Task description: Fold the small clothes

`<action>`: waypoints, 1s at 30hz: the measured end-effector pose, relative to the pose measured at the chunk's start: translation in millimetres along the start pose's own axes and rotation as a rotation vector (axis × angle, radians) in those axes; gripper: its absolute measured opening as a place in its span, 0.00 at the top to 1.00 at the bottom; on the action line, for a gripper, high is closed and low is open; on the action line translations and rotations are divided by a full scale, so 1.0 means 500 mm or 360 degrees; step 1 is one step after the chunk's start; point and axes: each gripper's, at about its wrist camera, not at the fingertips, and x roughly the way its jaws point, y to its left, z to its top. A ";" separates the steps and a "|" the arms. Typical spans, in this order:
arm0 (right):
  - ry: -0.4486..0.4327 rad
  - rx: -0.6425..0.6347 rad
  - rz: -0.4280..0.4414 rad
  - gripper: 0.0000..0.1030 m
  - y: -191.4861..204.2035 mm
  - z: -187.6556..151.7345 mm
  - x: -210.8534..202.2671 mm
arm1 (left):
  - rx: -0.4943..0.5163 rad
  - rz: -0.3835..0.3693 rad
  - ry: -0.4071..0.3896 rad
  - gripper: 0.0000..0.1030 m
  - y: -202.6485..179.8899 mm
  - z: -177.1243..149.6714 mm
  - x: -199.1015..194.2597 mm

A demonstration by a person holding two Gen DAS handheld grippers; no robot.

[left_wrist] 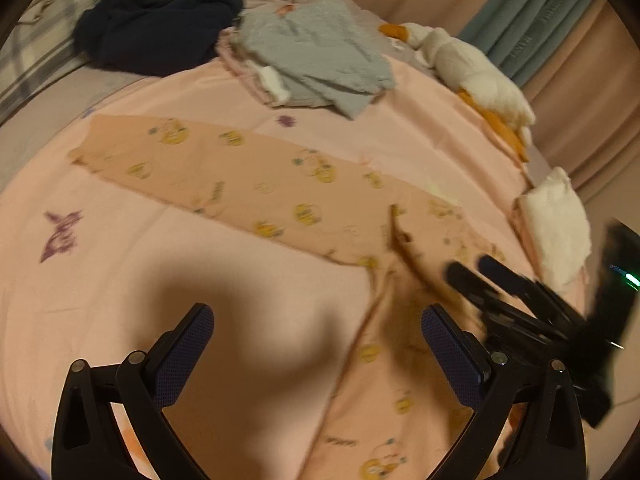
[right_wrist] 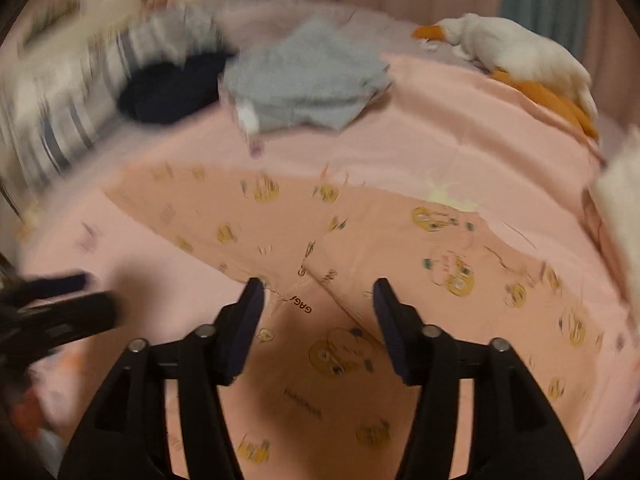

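Peach cotton, printed with yellow cartoon birds: the small trousers (left_wrist: 248,184) lie spread flat on the pink sheet (left_wrist: 120,280), one leg running as a long strip away to the far left, the other coming down toward the cameras, the two meeting at the crotch seam. Left to right: left gripper (left_wrist: 318,332) hangs released, jaws wide, over bare sheet just left of the near leg, its right finger above that leg's edge; nothing held. Right gripper (right_wrist: 318,300) also spread and empty, straddling the crotch seam and a printed word, the garment directly below and ahead of it. Contact with the cloth cannot be told through the blur. Judgement: right gripper is nearer the junction, left nearer the free near leg; a fold along the long axis would likely bring one leg across onto the other. Beyond: dark garment (left_wrist: 156,28), grey folded pile (left_wrist: 316,56), plush goose (left_wrist: 472,68), white folded cloth (left_wrist: 556,224) at the right edge
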 end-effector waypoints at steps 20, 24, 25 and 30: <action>-0.0009 0.0947 -0.0228 0.79 -0.408 -0.260 -0.082 | 0.0045 -0.0342 0.0244 0.47 -0.161 0.075 0.265; 0.0005 0.0972 -0.0220 0.81 -0.417 -0.282 -0.078 | 0.0020 -0.0311 0.0270 0.61 -0.125 0.067 0.280; -0.0007 0.0990 -0.0202 0.77 -0.414 -0.281 -0.083 | 0.0004 -0.0341 0.0272 0.61 -0.120 0.069 0.273; -0.0109 0.0990 -0.0118 0.73 -0.381 -0.277 -0.132 | -0.0087 -0.0446 0.0211 0.52 -0.070 0.079 0.201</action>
